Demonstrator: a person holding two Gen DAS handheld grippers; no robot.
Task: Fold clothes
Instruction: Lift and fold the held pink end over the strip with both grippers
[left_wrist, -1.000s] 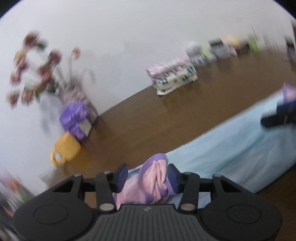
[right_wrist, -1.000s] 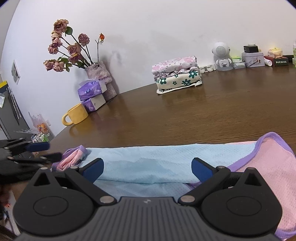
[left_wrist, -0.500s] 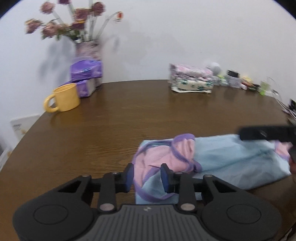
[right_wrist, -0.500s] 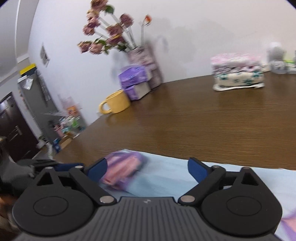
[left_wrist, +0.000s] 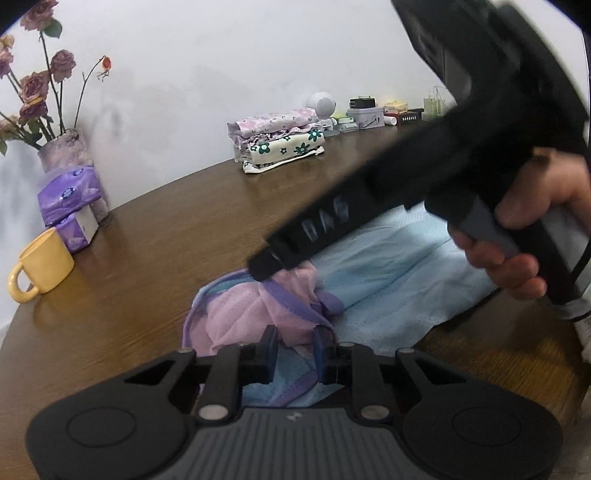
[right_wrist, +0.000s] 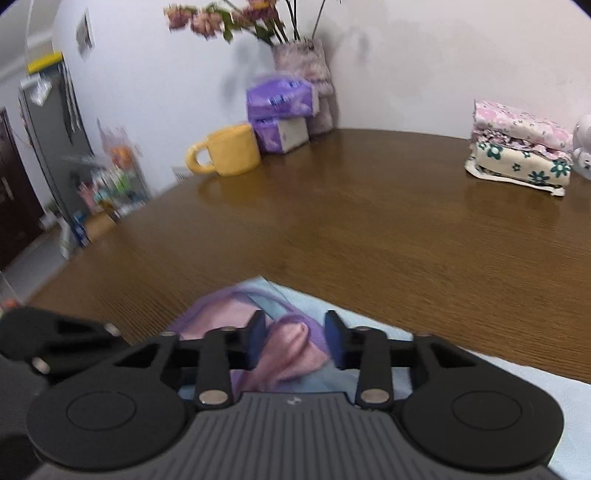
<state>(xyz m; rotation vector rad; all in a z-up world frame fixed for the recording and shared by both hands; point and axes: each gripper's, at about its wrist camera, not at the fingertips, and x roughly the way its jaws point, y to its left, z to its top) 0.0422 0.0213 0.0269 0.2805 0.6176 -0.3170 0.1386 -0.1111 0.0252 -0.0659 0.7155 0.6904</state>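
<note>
A light blue garment (left_wrist: 388, 280) with pink lining and purple trim lies on the brown table (left_wrist: 177, 229). Its pink end (left_wrist: 258, 310) is bunched up at the left. My left gripper (left_wrist: 294, 349) is shut on that bunch from the near side. My right gripper (left_wrist: 264, 267), held by a hand (left_wrist: 517, 236), comes in from the right and its tip meets the same bunch. In the right wrist view the right gripper (right_wrist: 295, 339) has its jaws drawn in around a pink fold (right_wrist: 291, 345). The left gripper's black body (right_wrist: 55, 339) sits just to the left.
A yellow mug (left_wrist: 42, 264), purple tissue packs (left_wrist: 70, 199) and a vase of dried roses (left_wrist: 62, 149) stand at the far left. A stack of folded floral clothes (left_wrist: 277, 142) and small boxes (left_wrist: 369, 110) line the wall. The round table's edge curves near left (right_wrist: 92, 258).
My right gripper swung left across the garment to the pink bunch and its wide jaws closed around it. My left gripper kept hold and its jaws narrowed.
</note>
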